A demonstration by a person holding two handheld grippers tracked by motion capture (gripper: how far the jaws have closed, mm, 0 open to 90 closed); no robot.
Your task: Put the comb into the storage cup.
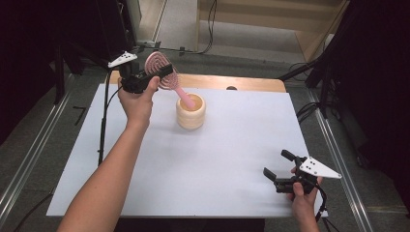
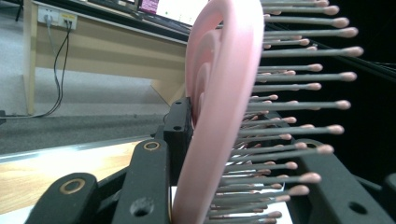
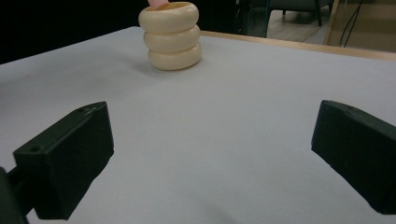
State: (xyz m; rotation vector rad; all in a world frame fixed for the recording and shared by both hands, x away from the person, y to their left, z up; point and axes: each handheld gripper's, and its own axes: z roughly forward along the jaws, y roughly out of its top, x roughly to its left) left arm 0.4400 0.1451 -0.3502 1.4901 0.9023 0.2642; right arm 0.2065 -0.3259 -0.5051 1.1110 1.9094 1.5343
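A pink hairbrush (image 1: 167,77) leans with its handle inside a cream ribbed cup (image 1: 190,112) at the back middle of the white table. My left gripper (image 1: 155,73) is shut on the brush's round head, held above and left of the cup. In the left gripper view the brush head (image 2: 219,107) stands edge-on between the black jaws, its bristles pointing right. My right gripper (image 1: 278,164) rests open near the table's front right corner, nothing between its jaws. From the right gripper view the cup (image 3: 172,36) stands far ahead, a pink tip showing at its rim.
The white table top (image 1: 227,145) has a wooden strip (image 1: 232,83) along its far edge. Cables and metal rails run on the floor at both sides. A wooden bench (image 2: 93,42) with a wall socket stands behind the table.
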